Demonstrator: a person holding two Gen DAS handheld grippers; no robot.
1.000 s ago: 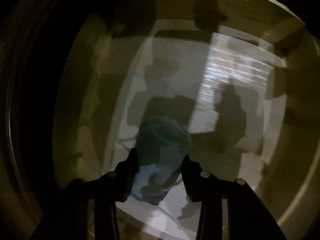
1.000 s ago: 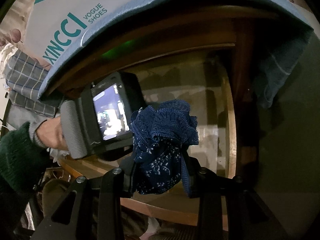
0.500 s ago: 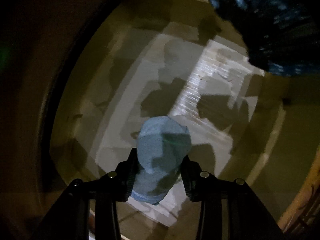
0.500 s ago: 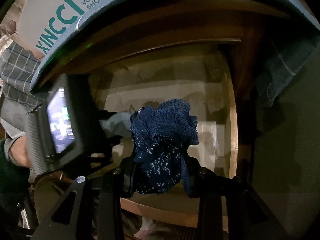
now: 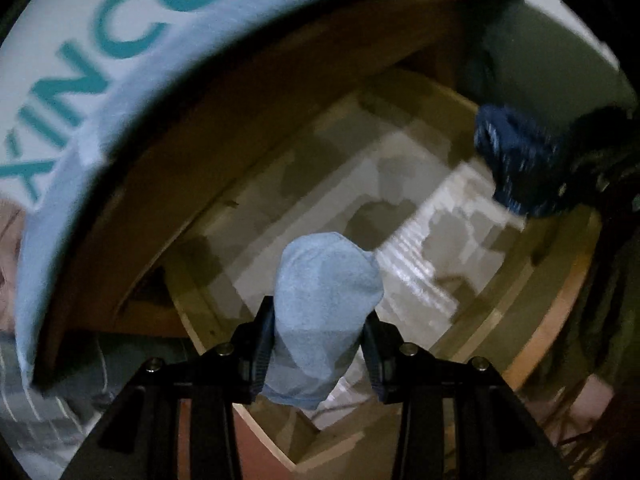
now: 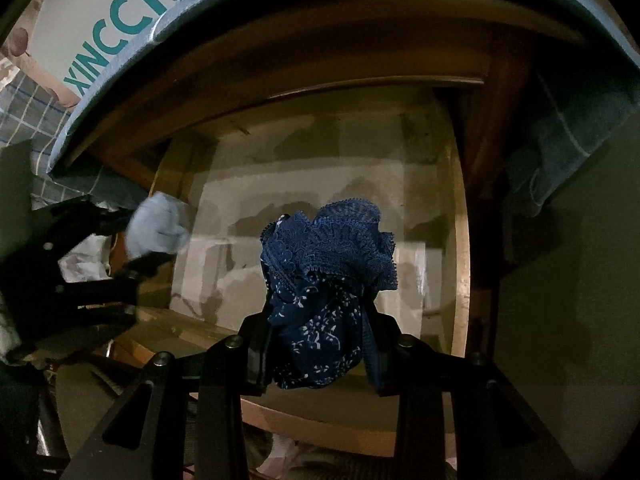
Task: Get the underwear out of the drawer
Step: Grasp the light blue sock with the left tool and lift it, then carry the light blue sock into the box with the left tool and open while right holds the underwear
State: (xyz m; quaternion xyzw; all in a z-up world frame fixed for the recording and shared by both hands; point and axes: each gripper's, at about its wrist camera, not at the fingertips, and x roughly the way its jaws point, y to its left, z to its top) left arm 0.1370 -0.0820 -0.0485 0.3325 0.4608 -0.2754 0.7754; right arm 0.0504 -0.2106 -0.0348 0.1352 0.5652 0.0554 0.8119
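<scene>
My left gripper (image 5: 318, 344) is shut on light blue underwear (image 5: 324, 300) and holds it above the open wooden drawer (image 5: 532, 352). My right gripper (image 6: 320, 340) is shut on dark blue lace underwear (image 6: 328, 280) above the same drawer (image 6: 460, 264). In the right wrist view the left gripper (image 6: 132, 240) with its light blue bundle (image 6: 156, 228) sits at the drawer's left edge. In the left wrist view the dark blue bundle (image 5: 516, 160) is at upper right. The drawer bottom is lined with white paper (image 6: 304, 216), with nothing else lying on it.
A blue and white shoe box (image 6: 132, 4) marked XINCCI sits on the cabinet top above the drawer; it also shows in the left wrist view (image 5: 100, 60). A blue cloth (image 6: 568, 136) hangs at the right. Checked fabric (image 6: 28, 116) lies at far left.
My left gripper has pulled back and up out of the drawer with the light blue underwear, so the shoe box now shows. My right gripper has held almost still.
</scene>
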